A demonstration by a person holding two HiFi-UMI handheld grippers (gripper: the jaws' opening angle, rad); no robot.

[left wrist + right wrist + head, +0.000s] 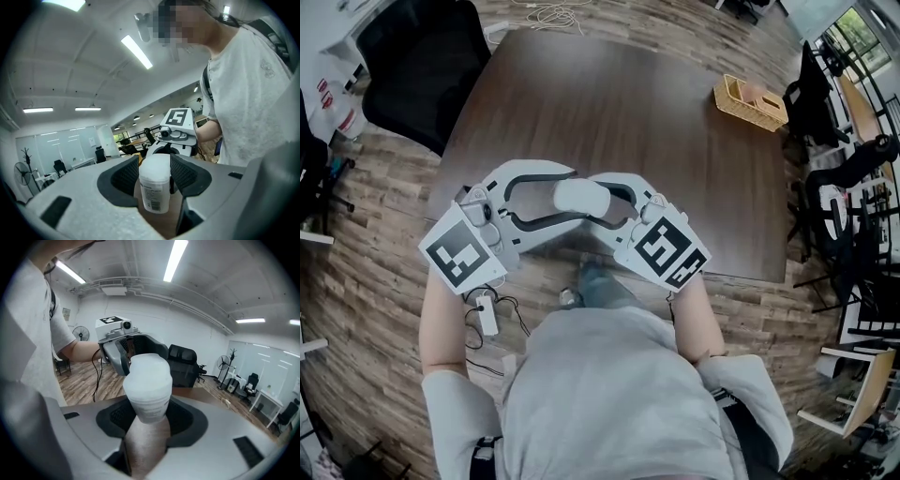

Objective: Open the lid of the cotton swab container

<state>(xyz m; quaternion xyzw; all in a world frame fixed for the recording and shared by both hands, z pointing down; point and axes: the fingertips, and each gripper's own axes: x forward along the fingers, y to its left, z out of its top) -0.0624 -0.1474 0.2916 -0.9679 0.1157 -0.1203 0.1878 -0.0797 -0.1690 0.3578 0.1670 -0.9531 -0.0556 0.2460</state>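
The cotton swab container (581,195) is a white frosted tub with a printed label. It lies level in the air over the near edge of the brown table (609,103), between my two grippers. In the left gripper view the container (155,183) fills the gap between the ribbed pads, and my left gripper (154,176) (567,195) is closing in on its sides. The right gripper (598,199) comes from the other side. In its own view the right gripper (147,420) is shut on the container (146,385). I cannot tell which end carries the lid.
A woven basket (750,103) sits at the table's far right corner. A black chair (422,56) stands beyond the far left corner and more chairs (844,216) crowd the right side. A cable with a small white device (486,314) hangs by my left arm.
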